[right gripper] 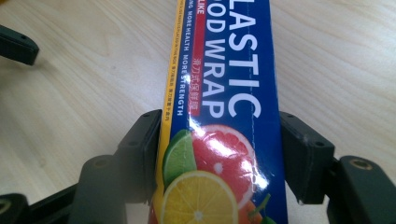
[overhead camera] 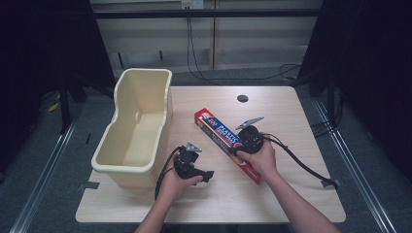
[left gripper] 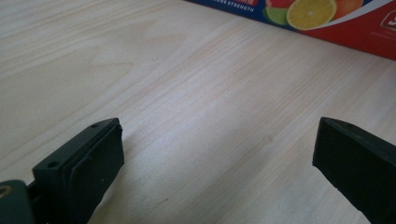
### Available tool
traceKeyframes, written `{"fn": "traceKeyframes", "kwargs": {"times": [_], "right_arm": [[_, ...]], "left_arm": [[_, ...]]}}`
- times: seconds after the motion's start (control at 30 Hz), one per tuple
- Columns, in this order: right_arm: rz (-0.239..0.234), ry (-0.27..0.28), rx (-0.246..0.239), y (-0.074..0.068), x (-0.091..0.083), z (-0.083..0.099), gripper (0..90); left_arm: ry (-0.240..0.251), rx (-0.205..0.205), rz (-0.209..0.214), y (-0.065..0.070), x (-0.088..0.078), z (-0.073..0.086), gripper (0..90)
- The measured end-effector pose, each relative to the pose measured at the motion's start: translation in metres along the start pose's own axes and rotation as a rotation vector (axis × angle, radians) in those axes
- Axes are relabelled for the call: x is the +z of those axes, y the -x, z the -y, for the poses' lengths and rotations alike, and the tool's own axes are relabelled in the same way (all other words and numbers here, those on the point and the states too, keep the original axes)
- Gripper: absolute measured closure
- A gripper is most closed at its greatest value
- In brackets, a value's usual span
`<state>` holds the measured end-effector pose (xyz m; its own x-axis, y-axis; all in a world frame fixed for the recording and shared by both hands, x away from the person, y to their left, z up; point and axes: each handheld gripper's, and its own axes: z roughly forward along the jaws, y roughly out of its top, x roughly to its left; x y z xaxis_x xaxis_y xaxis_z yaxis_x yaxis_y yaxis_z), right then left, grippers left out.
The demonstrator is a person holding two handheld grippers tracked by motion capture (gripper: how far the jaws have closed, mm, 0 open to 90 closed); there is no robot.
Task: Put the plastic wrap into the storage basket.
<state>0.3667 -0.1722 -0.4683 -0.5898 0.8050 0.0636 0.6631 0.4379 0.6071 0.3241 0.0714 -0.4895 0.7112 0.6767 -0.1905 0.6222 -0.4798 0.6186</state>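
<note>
The long red-and-blue plastic wrap box (right gripper: 219, 107) lies between the right gripper (right gripper: 219, 154), jaws clamped on its sides. The left gripper (left gripper: 215, 163) gapes wide over bare wooden table (left gripper: 187, 93).

Count: 1 desk (overhead camera: 291, 126), 1 cream plastic bin (overhead camera: 138, 128) left of frame centre, 1 plastic wrap box (overhead camera: 218, 133) at centre, 2 hand-held grippers: left hand-held gripper (overhead camera: 206, 174), right hand-held gripper (overhead camera: 236, 145). 2 hands.
</note>
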Motion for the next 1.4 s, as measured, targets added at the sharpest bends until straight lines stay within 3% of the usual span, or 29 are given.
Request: {"fn": "traceKeyframes", "kwargs": {"times": [0.13,0.27,0.43,0.47,0.53,0.6,0.67,0.73,0.8,0.93,0.97,1.07,1.13,1.17,1.23,1.27,1.3,1.4], "right_arm": [[0.016,-0.009,-0.021,-0.002,0.001,-0.001,38.6],[0.020,-0.011,-0.010,-0.003,0.000,-0.001,41.3],[0.017,-0.005,-0.052,-0.001,-0.006,0.004,43.3],[0.017,-0.005,-0.052,-0.001,-0.006,0.004,43.3],[0.015,0.021,-0.079,0.000,-0.012,0.006,43.5],[-0.017,0.027,-0.103,0.004,-0.024,0.006,43.4],[-0.037,0.026,-0.146,0.007,-0.032,0.006,43.3],[-0.064,0.018,-0.168,0.008,-0.041,0.007,43.2],[-0.073,0.017,-0.214,0.010,-0.047,0.008,43.0],[-0.097,0.016,-0.232,0.013,-0.057,0.012,43.0],[-0.125,0.016,-0.242,0.016,-0.061,0.015,42.9],[-0.137,0.000,-0.269,0.018,-0.066,0.018,42.9],[-0.139,-0.008,-0.277,0.018,-0.068,0.018,42.9],[-0.164,0.001,-0.286,0.020,-0.069,0.019,42.9],[-0.171,0.006,-0.287,0.020,-0.071,0.020,42.9],[-0.179,-0.003,-0.322,0.021,-0.074,0.021,42.9],[-0.193,0.000,-0.331,0.021,-0.075,0.022,42.8],[-0.215,0.000,-0.346,0.021,-0.079,0.022,42.8]], "left_arm": [[0.019,-0.005,0.008,0.001,-0.004,-0.002,0.9],[0.028,-0.012,0.009,0.002,-0.006,-0.004,0.7],[0.035,-0.001,0.018,0.004,-0.011,-0.008,0.4],[0.057,-0.014,0.030,0.005,-0.013,-0.009,0.4],[0.047,0.004,0.037,0.004,-0.018,-0.014,0.3],[0.058,0.015,0.044,0.006,-0.021,-0.020,0.2],[0.049,0.036,0.039,0.006,-0.023,-0.022,0.3],[0.055,0.065,0.069,0.008,-0.027,-0.028,0.2],[0.055,0.063,0.075,0.009,-0.030,-0.033,0.0],[0.039,0.097,0.062,0.009,-0.038,-0.044,0.0],[0.027,0.134,0.055,0.010,-0.044,-0.054,0.0],[0.016,0.171,0.055,0.009,-0.053,-0.070,1.8],[0.012,0.182,0.051,0.010,-0.054,-0.075,2.0],[0.010,0.193,0.057,0.009,-0.055,-0.080,2.0],[-0.010,0.229,0.051,0.009,-0.058,-0.089,2.1],[-0.012,0.262,0.052,0.011,-0.059,-0.098,3.2],[-0.012,0.262,0.052,0.011,-0.059,-0.098,3.4],[-0.044,0.326,0.065,0.016,-0.055,-0.111,3.4]]}}
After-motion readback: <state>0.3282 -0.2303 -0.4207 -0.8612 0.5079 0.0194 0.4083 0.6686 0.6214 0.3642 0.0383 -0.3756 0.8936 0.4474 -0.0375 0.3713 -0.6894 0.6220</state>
